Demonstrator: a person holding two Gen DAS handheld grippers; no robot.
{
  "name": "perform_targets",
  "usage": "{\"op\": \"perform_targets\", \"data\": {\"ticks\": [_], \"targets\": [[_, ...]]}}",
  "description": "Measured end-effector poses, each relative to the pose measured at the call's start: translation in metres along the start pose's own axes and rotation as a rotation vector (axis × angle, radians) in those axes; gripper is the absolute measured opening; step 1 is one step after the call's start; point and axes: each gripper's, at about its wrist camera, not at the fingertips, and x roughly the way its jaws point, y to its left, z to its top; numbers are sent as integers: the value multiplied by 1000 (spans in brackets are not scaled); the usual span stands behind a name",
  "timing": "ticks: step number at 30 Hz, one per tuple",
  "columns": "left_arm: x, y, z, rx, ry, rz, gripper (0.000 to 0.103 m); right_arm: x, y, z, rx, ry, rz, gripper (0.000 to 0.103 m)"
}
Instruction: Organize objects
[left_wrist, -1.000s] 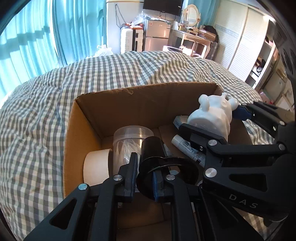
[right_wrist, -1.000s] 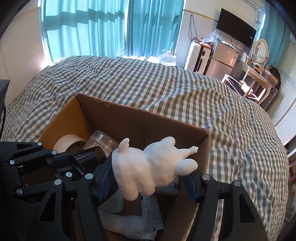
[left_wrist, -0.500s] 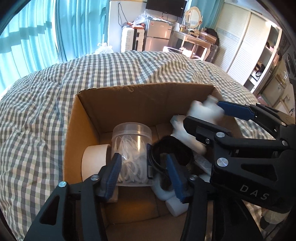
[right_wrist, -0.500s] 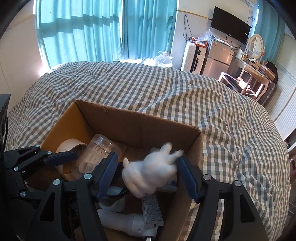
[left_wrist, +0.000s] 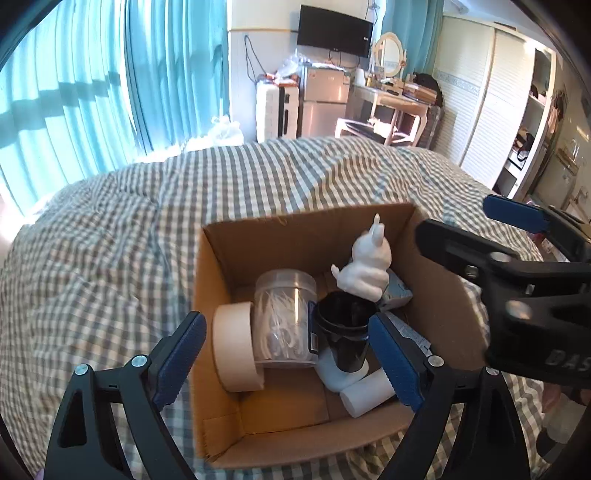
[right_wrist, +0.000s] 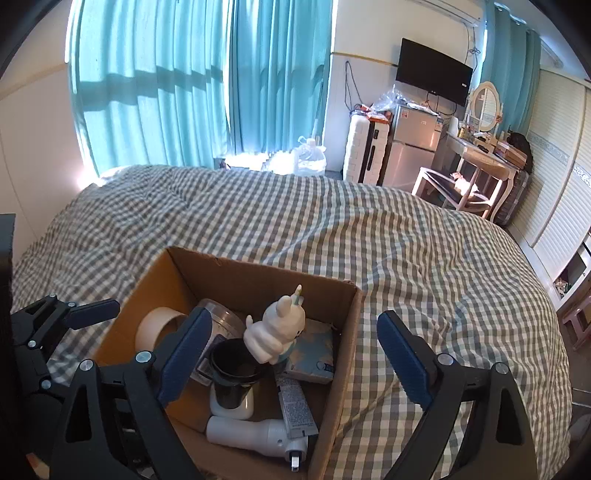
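Note:
A cardboard box (left_wrist: 218, 295) (right_wrist: 347, 332) sits on the checked bed. Inside stand a white rabbit figure (left_wrist: 367, 269) (right_wrist: 277, 332), a black cup (left_wrist: 343, 328) (right_wrist: 234, 363), a clear jar (left_wrist: 284, 317) (right_wrist: 221, 314) and a beige tape roll (left_wrist: 234, 350) (right_wrist: 157, 328). A white device (right_wrist: 258, 434) (left_wrist: 365, 393) and a tube (right_wrist: 295, 406) lie at the bottom. My left gripper (left_wrist: 288, 362) hovers above the box, jaws opening wide, nothing between the pads. My right gripper (right_wrist: 295, 354) also hangs above the box, jaws opening, holding nothing.
The checked duvet (right_wrist: 406, 251) spreads around the box. Beyond the bed are teal curtains (right_wrist: 184, 92), a small fridge (right_wrist: 413, 147), a white suitcase (right_wrist: 364, 147) and a dressing table (right_wrist: 480, 162). White cupboards (left_wrist: 491, 122) line the right wall.
The left gripper let go of the black cup and the right gripper released the white rabbit figure. Both now rest in the box. Both grippers opened wide and rose away from it.

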Motion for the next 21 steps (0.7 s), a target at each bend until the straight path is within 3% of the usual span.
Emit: {"op": "perform_targets", "data": {"ticks": [18, 21], "targets": [[-152, -9, 8, 10, -297, 131, 100, -159, -2, -2, 29, -225, -44, 100], [-184, -11, 5, 16, -356, 135, 103, -191, -2, -8, 50, -263, -12, 100]]}}
